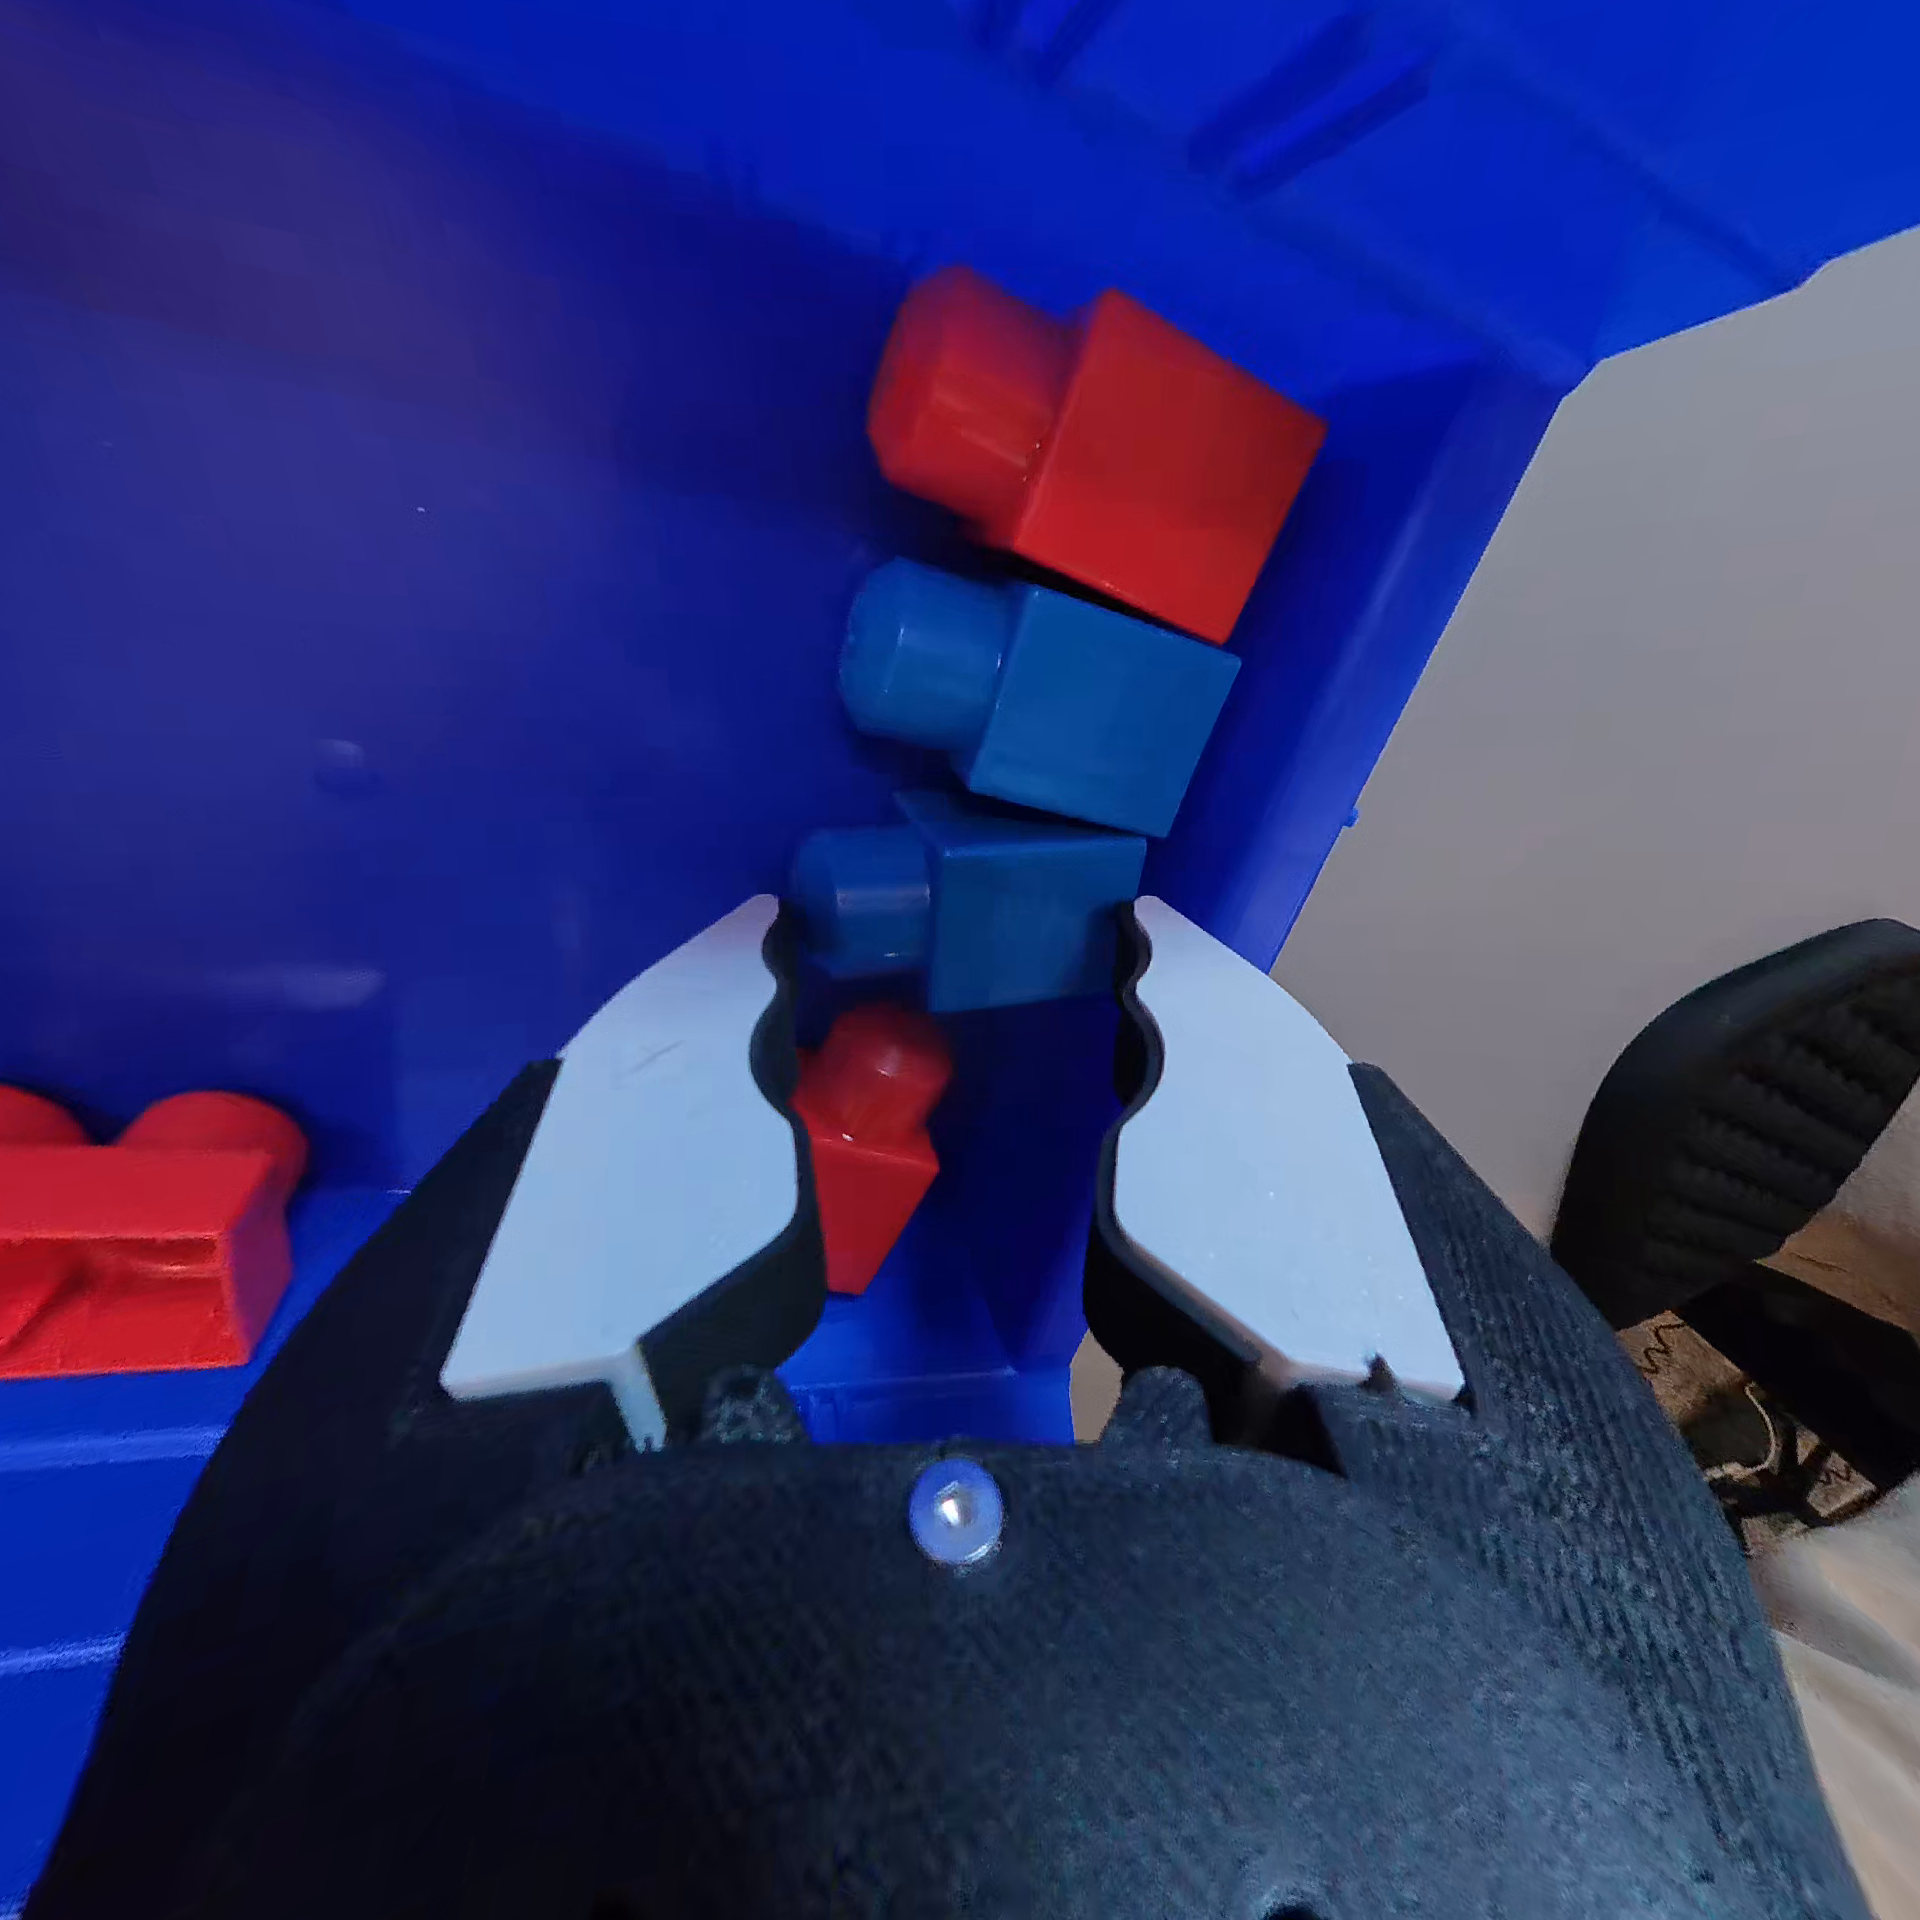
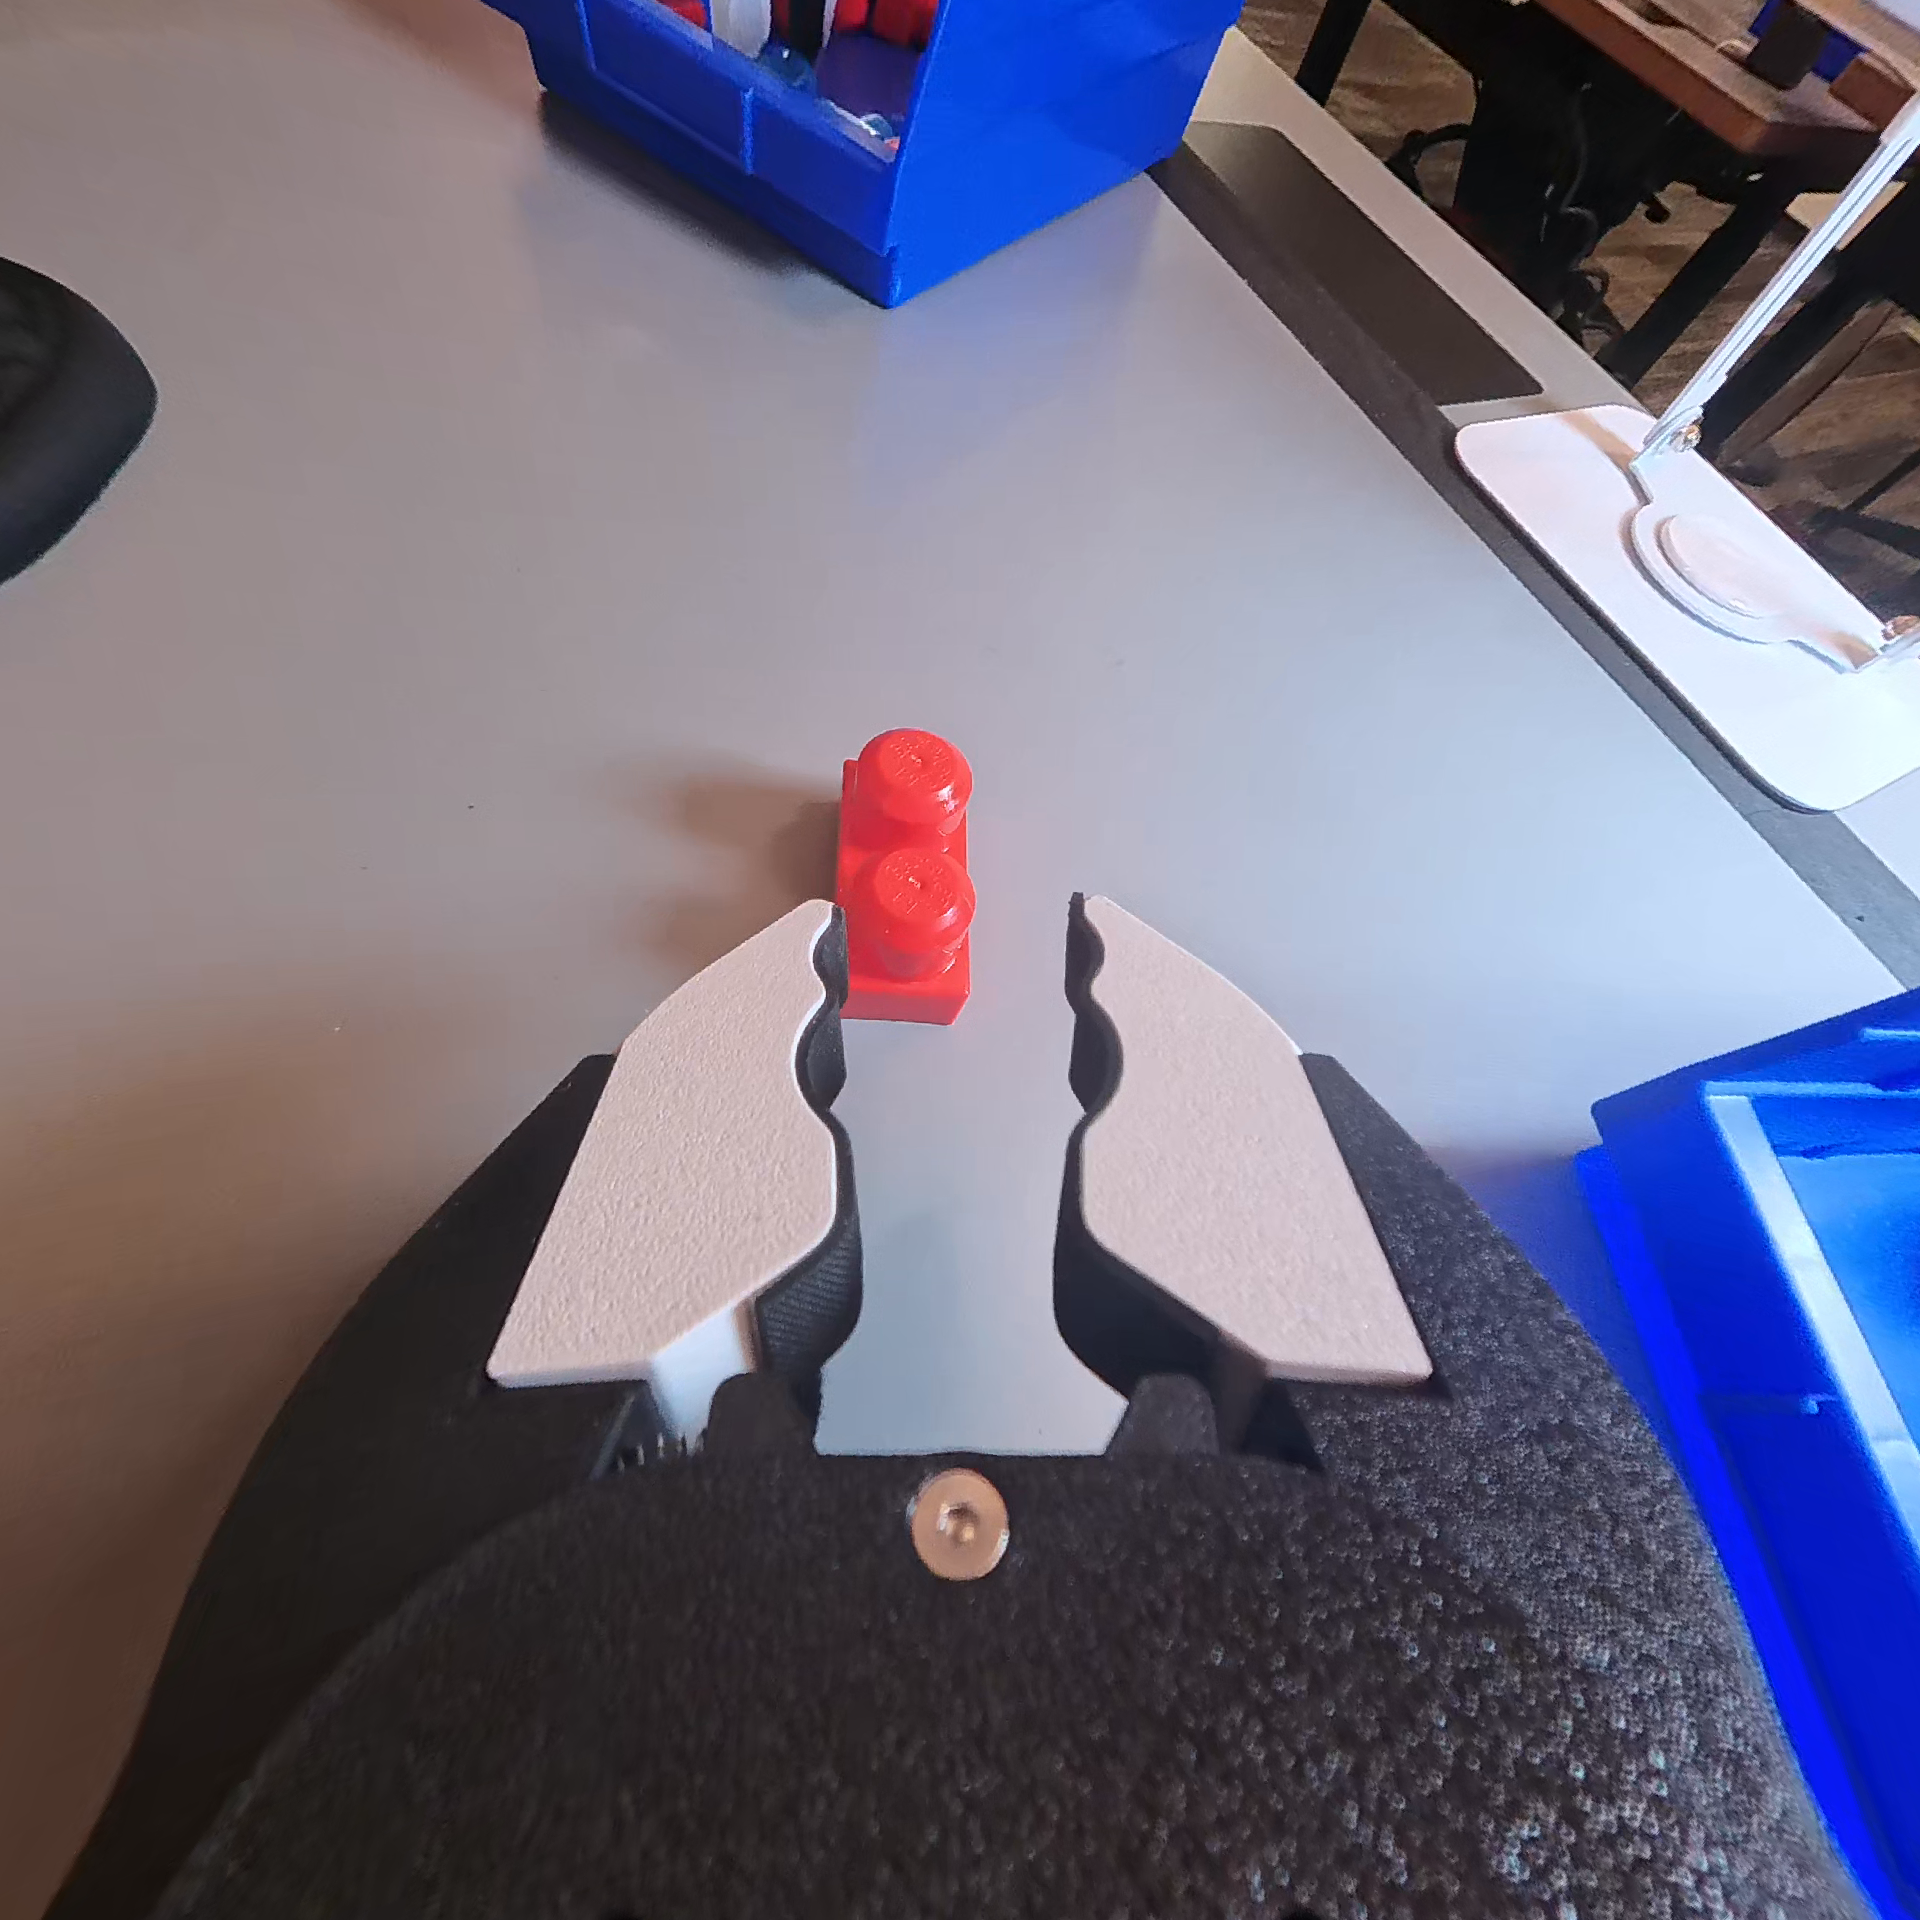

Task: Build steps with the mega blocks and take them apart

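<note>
Reaching my left gripper (image 1: 951,914) into the blue bin (image 1: 416,520), jaws spread about one block wide and bracketing a dark blue single-stud block (image 1: 1023,914) that lies on its side along the bin's right wall; the fingertips sit at its two ends, but I can't tell if they're pressing yet. Its stud points left, so its long axis runs across my jaws, straight ahead of them. Same row along that wall: another dark blue block (image 1: 1081,707), a red block (image 1: 1132,457) toward the far corner, a smaller red block (image 1: 878,1132) nearer me, partly behind my left finger. A red two-stud block (image 1: 135,1236) lies at the bin's left edge.

My right gripper (image 2: 951,914) is parted and empty, hovering over the desk (image 2: 416,623). A red two-stud brick (image 2: 904,894) stands studs-up mid-desk, just beside my left fingertip, long axis running straight away from me, off-centre to the left of the gap. Judging it's the base step; left hand is nearer the next piece.
</note>
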Tool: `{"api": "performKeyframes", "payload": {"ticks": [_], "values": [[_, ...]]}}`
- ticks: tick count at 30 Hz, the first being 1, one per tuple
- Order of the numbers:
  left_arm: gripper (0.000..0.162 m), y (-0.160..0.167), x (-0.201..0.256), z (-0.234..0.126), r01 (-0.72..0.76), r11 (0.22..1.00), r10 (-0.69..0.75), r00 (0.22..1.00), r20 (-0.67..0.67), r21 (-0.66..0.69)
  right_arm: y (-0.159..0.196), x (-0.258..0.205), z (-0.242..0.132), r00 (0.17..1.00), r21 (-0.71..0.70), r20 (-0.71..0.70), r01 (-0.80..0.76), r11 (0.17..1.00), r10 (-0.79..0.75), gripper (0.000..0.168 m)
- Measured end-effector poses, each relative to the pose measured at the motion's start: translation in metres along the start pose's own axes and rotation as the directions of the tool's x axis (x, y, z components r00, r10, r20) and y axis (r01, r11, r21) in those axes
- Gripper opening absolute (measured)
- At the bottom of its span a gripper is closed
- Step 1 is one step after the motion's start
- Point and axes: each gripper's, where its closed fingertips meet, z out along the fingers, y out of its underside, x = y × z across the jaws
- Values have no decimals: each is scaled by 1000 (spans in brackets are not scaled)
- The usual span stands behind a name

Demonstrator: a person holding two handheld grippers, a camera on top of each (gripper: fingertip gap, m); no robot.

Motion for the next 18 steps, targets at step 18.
{"api": "performKeyframes", "payload": {"ticks": [18], "values": [[1,-8,29,-36,-230,972,222,964,148,38,-1,1,-3,999,7,-23,29,1000,-29,38]]}}
